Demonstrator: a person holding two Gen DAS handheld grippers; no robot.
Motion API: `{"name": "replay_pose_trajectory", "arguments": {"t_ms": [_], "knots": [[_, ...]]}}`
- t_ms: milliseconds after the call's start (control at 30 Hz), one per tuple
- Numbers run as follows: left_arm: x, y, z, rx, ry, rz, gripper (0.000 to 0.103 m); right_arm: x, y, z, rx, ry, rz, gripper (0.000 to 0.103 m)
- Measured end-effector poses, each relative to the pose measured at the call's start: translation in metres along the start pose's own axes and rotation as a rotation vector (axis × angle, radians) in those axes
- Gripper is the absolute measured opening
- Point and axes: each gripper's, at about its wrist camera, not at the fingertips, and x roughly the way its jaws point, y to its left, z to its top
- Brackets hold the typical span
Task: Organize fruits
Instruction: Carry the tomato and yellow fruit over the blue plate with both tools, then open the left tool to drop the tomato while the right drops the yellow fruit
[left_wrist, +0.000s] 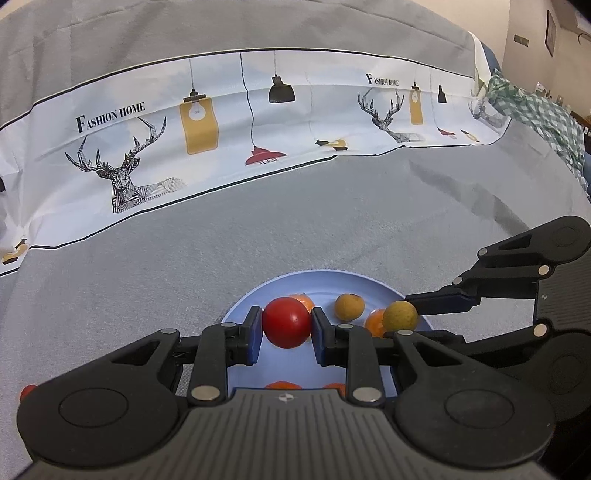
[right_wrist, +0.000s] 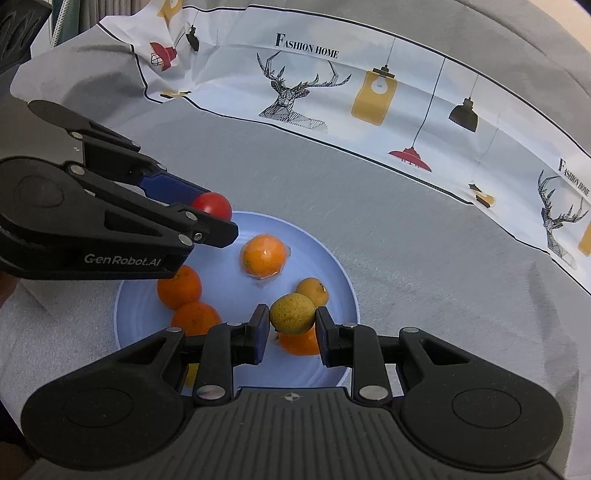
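Note:
A pale blue plate (right_wrist: 332, 266) lies on the grey cloth and holds several oranges (right_wrist: 263, 255) and a small yellow-brown fruit (right_wrist: 314, 291). My left gripper (left_wrist: 286, 323) is shut on a red tomato (left_wrist: 286, 322) above the plate's (left_wrist: 243, 302) left rim; it also shows in the right wrist view (right_wrist: 218, 218) with the tomato (right_wrist: 213, 205). My right gripper (right_wrist: 291, 317) is shut on a yellow-green round fruit (right_wrist: 291, 313) above the plate's near side; that fruit (left_wrist: 399, 314) and gripper (left_wrist: 410, 312) show at the right of the left wrist view.
A white printed sheet with deer and lamps (left_wrist: 207, 133) lies along the back of the grey cloth. A green checked cloth (left_wrist: 535, 110) sits at the far right. A small red thing (left_wrist: 27, 391) peeks out at the left wrist view's lower left.

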Motion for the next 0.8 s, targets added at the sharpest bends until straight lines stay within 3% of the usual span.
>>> {"name": "replay_pose_trajectory", "arguments": {"t_ms": [800], "knots": [[0.0029,-0.0009,-0.0009,0.005,0.004,-0.018,0.03,0.0001,-0.0006,-0.001,-0.012,-0.003,0.021,0.028]]}}
